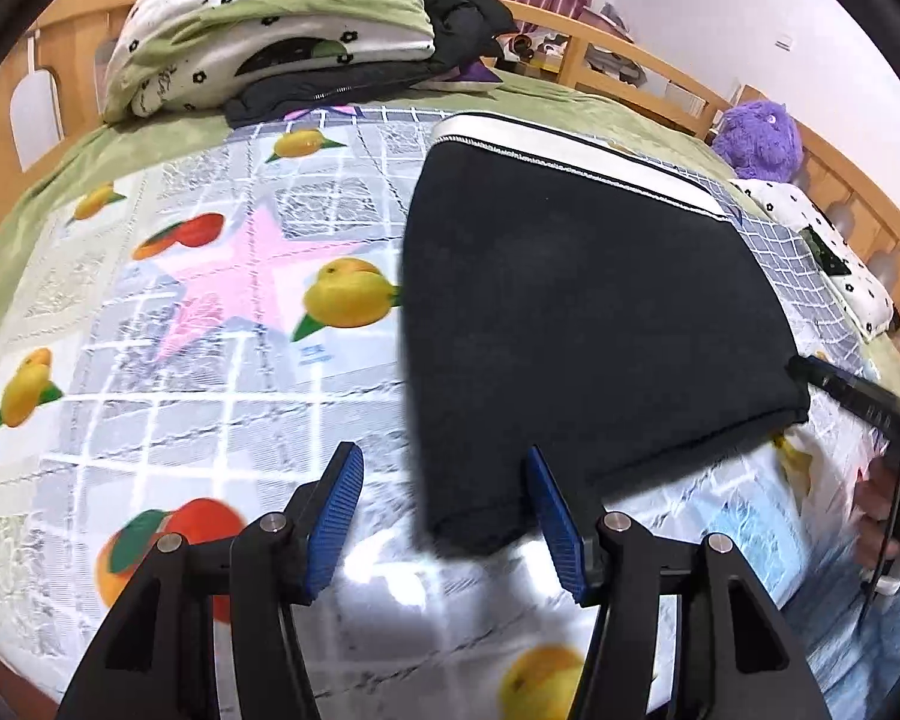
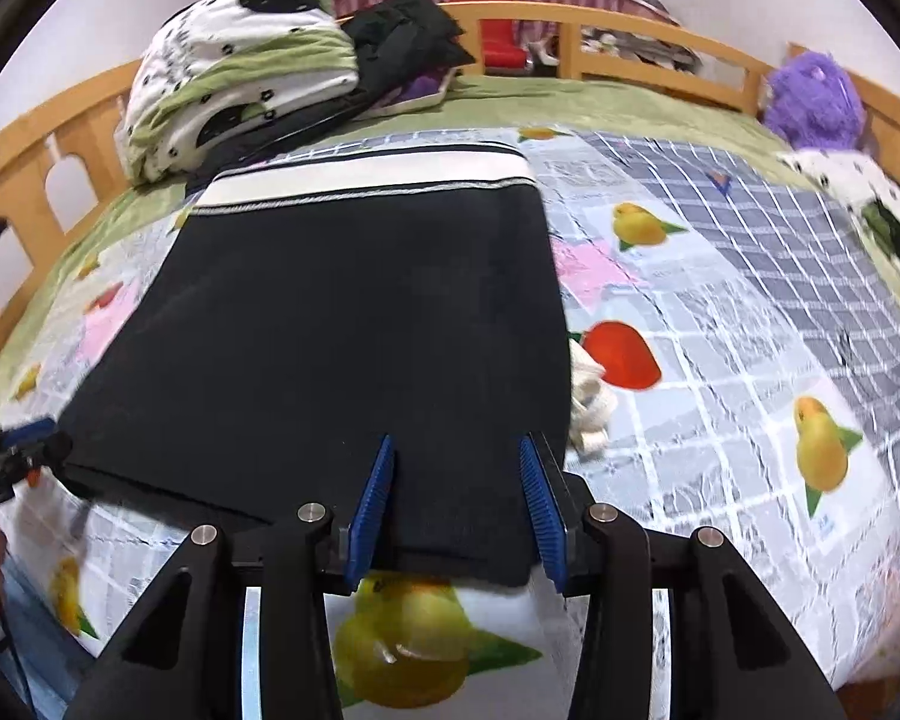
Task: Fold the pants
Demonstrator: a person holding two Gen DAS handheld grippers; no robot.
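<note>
The folded pants (image 2: 342,324) are lying on the bed (image 2: 720,312), filling the frame's middle. The right claw (image 2: 459,510) is hanging open over their near edge, hiding part. The left claw (image 1: 444,510) is gaping by their lower-left corner, blurred.

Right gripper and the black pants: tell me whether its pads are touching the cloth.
Cannot tell. In the right wrist view the right gripper stands open over the black pants, whose near edge lies between the pads; neither view shows contact plainly.

Pants (image 2: 342,324): matt black knit cloth with a smooth white waistband (image 2: 366,175). Bed cover (image 1: 168,324): glossy, crinkled printed sheet. Bed frame (image 2: 630,24): smooth varnished wood; gripper pads (image 2: 539,504): ribbed blue plastic.
</note>
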